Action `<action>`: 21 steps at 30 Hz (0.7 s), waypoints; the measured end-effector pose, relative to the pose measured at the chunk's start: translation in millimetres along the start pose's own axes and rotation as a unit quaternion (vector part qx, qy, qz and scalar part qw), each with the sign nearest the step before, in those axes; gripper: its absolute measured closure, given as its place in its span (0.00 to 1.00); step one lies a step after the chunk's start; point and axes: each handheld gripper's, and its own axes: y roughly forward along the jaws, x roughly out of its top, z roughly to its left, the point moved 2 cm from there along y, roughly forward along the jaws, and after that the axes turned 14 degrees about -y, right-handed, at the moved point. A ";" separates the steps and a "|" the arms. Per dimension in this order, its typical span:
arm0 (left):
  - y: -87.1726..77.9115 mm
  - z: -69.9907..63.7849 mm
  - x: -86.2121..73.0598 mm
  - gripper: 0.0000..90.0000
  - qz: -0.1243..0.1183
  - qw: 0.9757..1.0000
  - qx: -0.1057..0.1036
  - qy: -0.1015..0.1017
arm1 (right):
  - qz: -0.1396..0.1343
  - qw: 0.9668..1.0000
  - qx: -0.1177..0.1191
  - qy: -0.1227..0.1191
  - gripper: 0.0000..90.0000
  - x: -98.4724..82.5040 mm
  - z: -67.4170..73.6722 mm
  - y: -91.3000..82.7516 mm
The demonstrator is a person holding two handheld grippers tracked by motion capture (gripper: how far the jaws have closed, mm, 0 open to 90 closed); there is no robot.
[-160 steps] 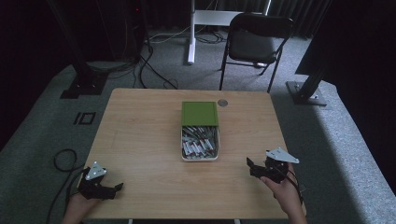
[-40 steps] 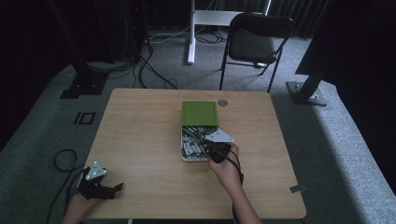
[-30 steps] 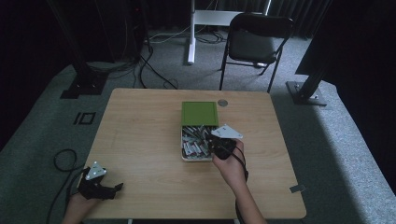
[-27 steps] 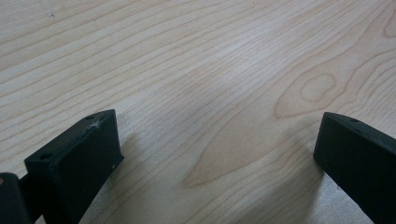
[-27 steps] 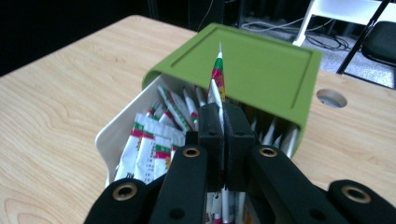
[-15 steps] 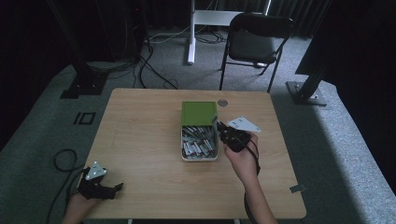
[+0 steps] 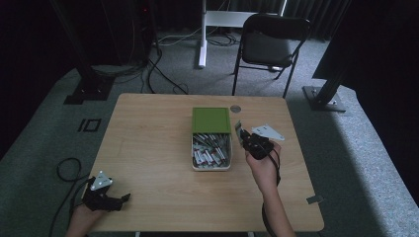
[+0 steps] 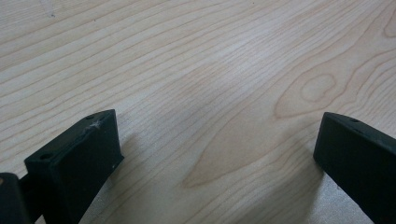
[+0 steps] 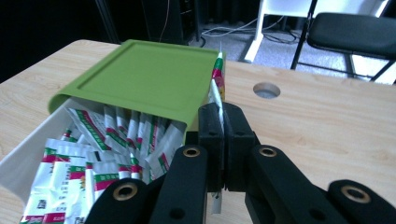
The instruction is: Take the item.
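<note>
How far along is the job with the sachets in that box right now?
Done: the green lid is slid back, leaving the white box half open. In hand: the right gripper is shut on one sachet, lifted beside the box. Left: setting it down, and many sachets remain inside. The left gripper rests open on the table.

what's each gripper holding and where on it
Right gripper pinches one sachet edge-on near its lower end; the rest sticks up past the fingers. Left gripper is open, holding nothing.

Your black right gripper (image 9: pixel 219 122) pinches a white, red and green sachet (image 9: pixel 217 74); green lid (image 9: pixel 140 77) mid-frame, pale wood-grain table (image 9: pixel 327 116).
</note>
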 end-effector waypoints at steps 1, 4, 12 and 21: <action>-0.2 0.3 0.1 0.02 0.001 1.000 0.001 0.002 | 0.001 1.000 -0.003 0.003 0.98 -3.5 -0.6 2.7; 0.0 0.0 0.0 0.02 0.000 1.000 0.000 0.000 | 0.006 1.000 -0.006 0.014 0.98 -11.7 -1.1 9.0; 0.0 0.0 0.0 0.02 0.000 1.000 0.000 0.000 | 0.029 0.999 0.003 0.035 0.98 -34.8 2.8 30.7; -0.1 -0.1 0.0 0.02 0.000 1.000 0.000 0.000 | 0.039 0.997 0.022 0.060 0.98 -50.9 5.5 47.7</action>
